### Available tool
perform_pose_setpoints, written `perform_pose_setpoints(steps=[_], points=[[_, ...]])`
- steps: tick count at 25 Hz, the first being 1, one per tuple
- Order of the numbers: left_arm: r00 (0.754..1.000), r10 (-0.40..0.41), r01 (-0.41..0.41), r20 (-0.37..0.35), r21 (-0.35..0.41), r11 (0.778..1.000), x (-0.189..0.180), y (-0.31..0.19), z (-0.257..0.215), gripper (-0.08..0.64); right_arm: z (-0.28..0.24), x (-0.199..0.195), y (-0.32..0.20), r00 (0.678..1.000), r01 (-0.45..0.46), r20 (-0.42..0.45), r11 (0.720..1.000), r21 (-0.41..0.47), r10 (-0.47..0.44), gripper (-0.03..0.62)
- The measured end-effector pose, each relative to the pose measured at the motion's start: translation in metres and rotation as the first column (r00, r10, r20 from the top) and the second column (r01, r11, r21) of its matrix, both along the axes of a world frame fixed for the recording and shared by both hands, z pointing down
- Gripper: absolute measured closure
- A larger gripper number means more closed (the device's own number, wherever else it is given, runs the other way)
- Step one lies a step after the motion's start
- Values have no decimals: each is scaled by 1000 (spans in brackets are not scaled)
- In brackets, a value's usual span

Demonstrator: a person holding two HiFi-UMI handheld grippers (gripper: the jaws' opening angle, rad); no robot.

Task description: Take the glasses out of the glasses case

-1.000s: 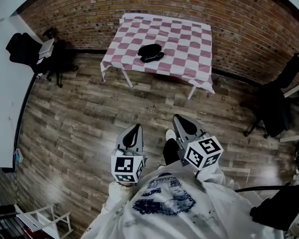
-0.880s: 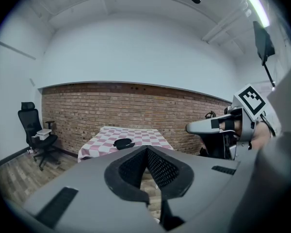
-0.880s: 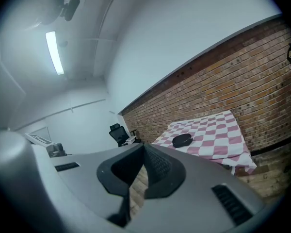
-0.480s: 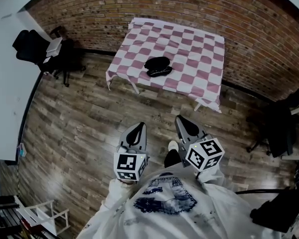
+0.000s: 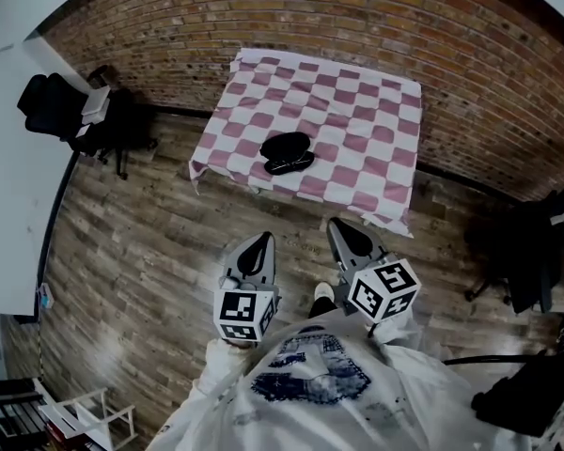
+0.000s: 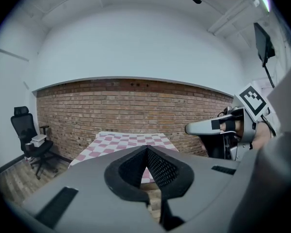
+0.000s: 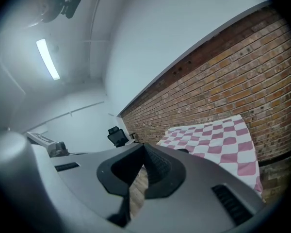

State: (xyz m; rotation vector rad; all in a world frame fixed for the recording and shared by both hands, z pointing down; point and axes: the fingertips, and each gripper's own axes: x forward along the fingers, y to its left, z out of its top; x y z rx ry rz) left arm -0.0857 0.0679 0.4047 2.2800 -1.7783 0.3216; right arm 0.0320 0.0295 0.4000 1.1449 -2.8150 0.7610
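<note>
A black glasses case (image 5: pixel 286 152) lies on a table under a pink-and-white checked cloth (image 5: pixel 357 130), by its near left edge; it shows as two dark parts side by side. No glasses can be made out. Both grippers are held low in front of my body, over the wooden floor and well short of the table. My left gripper (image 5: pixel 257 241) is shut and empty, its jaws meeting at a point (image 6: pixel 146 149). My right gripper (image 5: pixel 339 225) is also shut on nothing (image 7: pixel 144 147). The table (image 6: pixel 128 141) lies ahead in both gripper views (image 7: pixel 218 135).
A brick wall (image 5: pixel 263 7) runs behind the table. A black office chair (image 5: pixel 61 111) stands by a white desk (image 5: pixel 9 177) at the left. More dark chairs (image 5: pixel 526 252) stand at the right. A white rack (image 5: pixel 85 412) sits at the bottom left.
The table with the case has grown larger and come nearer in the head view. Both grippers keep their place in front of my body, shut throughout.
</note>
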Motion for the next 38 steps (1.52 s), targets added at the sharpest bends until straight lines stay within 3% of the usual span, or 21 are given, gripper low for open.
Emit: perform_pose_setpoints(steps=[9, 22, 38], points=[[1000, -9, 9, 0, -5, 1000, 10, -55, 8, 551, 9, 8, -54, 1000, 18, -6, 1000, -10, -18, 579], [1000, -22, 23, 15, -17, 1000, 5, -73, 9, 551, 13, 11, -75, 1000, 13, 11, 1000, -26, -13, 579], [1000, 19, -20, -17, -47, 999, -30, -142, 32, 551, 31, -19, -136, 999, -35, -35, 998, -57, 33, 580]])
